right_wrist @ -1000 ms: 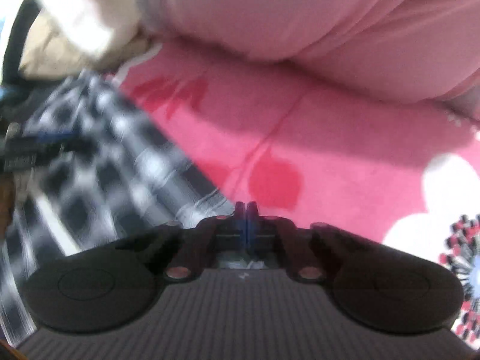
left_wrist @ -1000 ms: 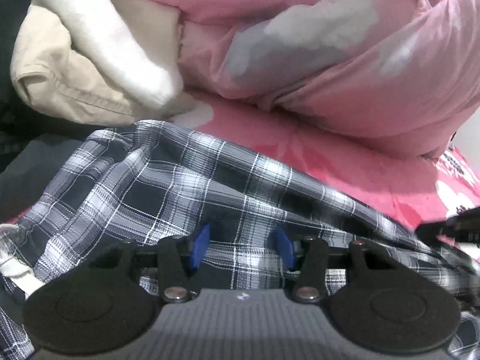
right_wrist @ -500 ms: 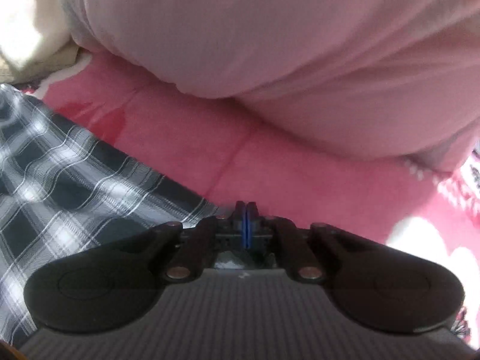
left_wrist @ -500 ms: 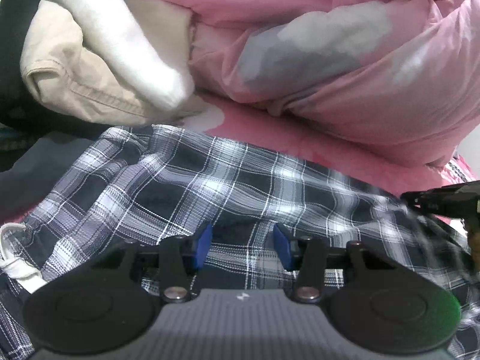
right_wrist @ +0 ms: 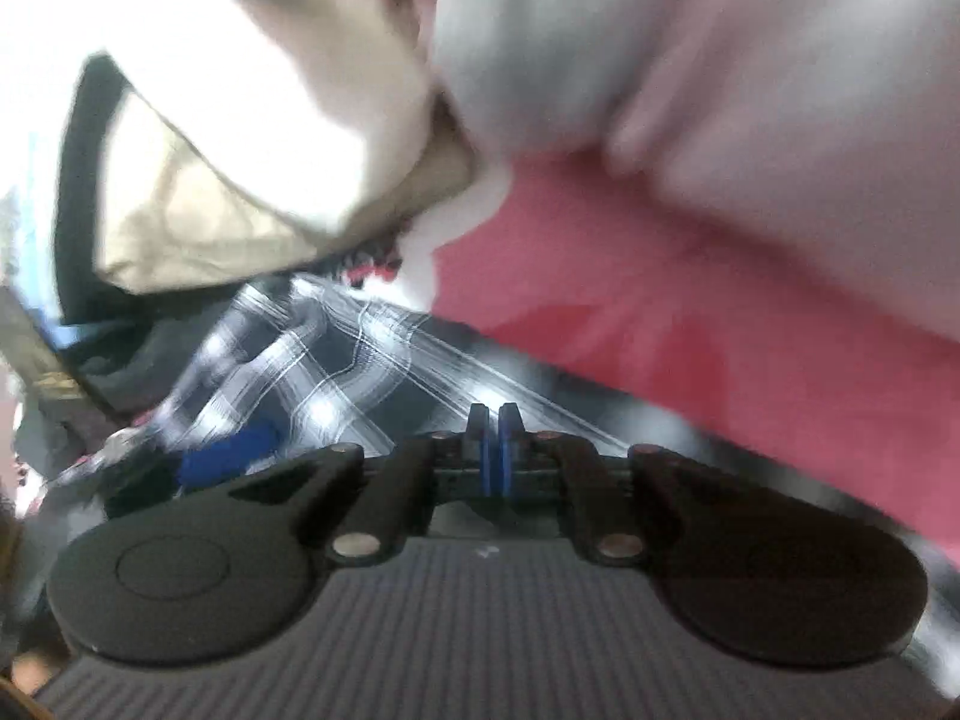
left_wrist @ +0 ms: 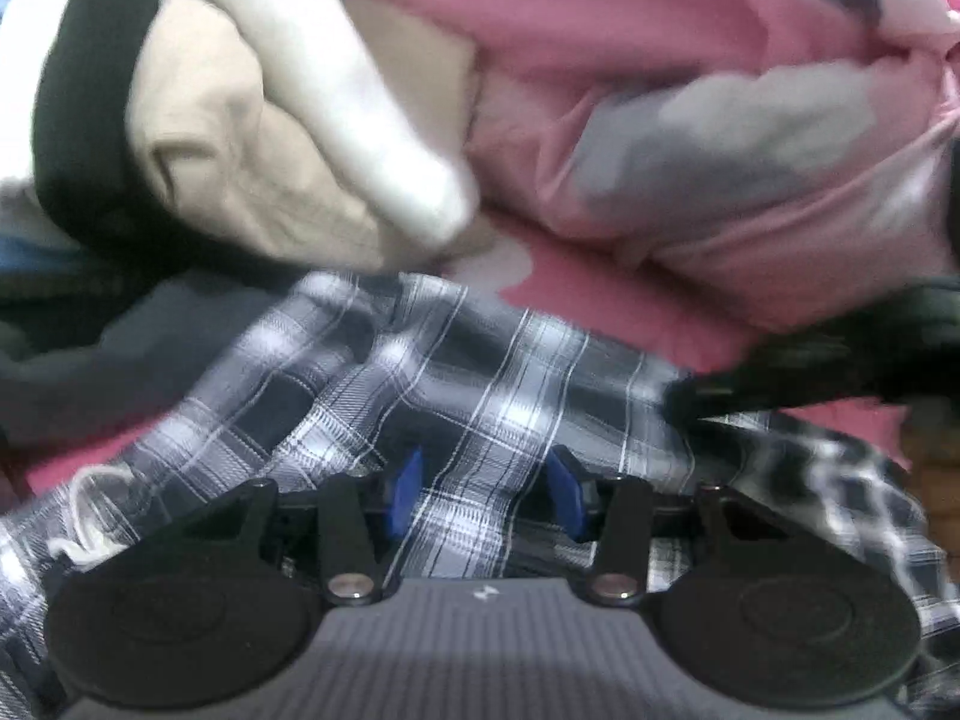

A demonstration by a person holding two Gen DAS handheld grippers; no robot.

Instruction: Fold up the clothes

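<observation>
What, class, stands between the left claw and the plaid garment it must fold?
Nothing visible: the left claw is open, with the plaid garment lying directly between its blue fingers.

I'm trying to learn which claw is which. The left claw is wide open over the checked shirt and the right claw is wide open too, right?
Not quite. The left gripper is open over the checked shirt, but the right gripper is shut, its blue fingers nearly touching. The right wrist view shows it.

A home bedroom. A bed with a pink printed sheet (left_wrist: 606, 306) carries a bunched pink duvet (left_wrist: 690, 90). Loose clothes (left_wrist: 240, 168) are heaped beside it.
</observation>
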